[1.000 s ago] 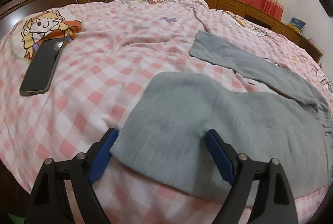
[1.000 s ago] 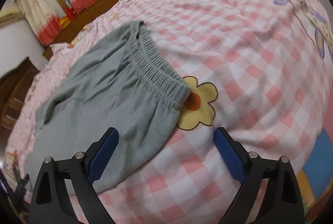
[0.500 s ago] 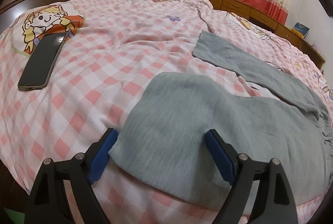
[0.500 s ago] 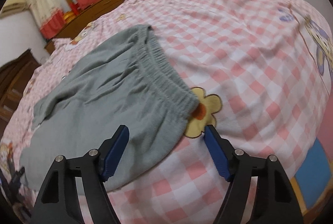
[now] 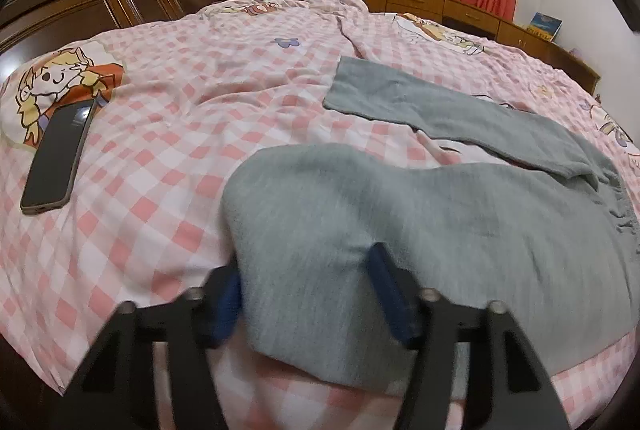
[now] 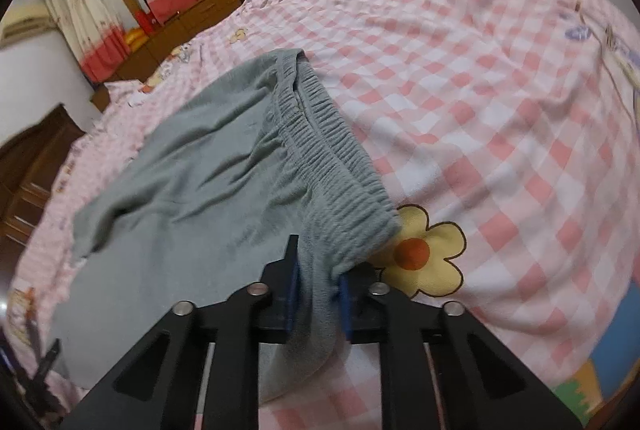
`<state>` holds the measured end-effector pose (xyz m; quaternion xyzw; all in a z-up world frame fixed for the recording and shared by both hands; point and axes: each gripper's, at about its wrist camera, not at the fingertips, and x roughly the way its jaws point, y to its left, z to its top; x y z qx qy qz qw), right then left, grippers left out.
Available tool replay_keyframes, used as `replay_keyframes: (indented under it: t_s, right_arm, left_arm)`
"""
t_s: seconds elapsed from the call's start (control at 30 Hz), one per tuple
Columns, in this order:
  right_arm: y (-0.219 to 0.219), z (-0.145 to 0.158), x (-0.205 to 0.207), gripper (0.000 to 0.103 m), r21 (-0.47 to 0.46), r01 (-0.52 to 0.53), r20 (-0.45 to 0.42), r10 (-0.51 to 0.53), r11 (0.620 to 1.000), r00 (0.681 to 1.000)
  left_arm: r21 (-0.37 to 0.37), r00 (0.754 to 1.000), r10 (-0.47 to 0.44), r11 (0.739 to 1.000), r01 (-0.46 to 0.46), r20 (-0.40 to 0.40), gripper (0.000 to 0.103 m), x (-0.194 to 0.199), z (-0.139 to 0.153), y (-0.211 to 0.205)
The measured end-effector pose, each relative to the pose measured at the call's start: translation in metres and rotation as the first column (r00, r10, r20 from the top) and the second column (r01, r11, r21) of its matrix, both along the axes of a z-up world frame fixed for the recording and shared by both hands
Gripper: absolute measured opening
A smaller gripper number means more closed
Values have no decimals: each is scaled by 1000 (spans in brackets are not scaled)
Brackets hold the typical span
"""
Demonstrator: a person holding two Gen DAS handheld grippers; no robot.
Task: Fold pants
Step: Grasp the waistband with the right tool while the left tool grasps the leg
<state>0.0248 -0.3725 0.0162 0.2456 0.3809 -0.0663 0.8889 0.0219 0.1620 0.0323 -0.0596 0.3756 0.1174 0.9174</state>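
Grey pants [image 5: 460, 214] spread flat on pink checked bedspread [image 5: 168, 134], legs apart. Your left tongs [image 5: 308, 294] have just been closing, hem end of near leg bunched between pads. Your right tongs [image 6: 318, 296] have just been closing, pinching elastic waistband [image 6: 332, 166] corner beside yellow flower print [image 6: 424, 250]. Phone [image 5: 58, 158] lies far left.

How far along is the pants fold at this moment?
Done: nothing folded; the pants lie spread on the bed, legs apart. In hand: the right gripper has just closed on the waistband corner; the left gripper has been closing on the near leg's hem. Left: every fold.
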Motion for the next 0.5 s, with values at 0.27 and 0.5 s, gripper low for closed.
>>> replay_keyframes:
  t_s: [0.27, 0.5]
  right_arm:
    - [-6, 25, -14, 9, 53, -51, 82, 46, 997, 996]
    - [-17, 59, -37, 9, 46, -70, 145, 62, 996, 988]
  left_arm:
    - [-196, 999, 13, 980, -5, 37, 7, -17, 25, 23]
    - [-212, 998, -8, 977, 21, 63, 6, -41, 58, 28]
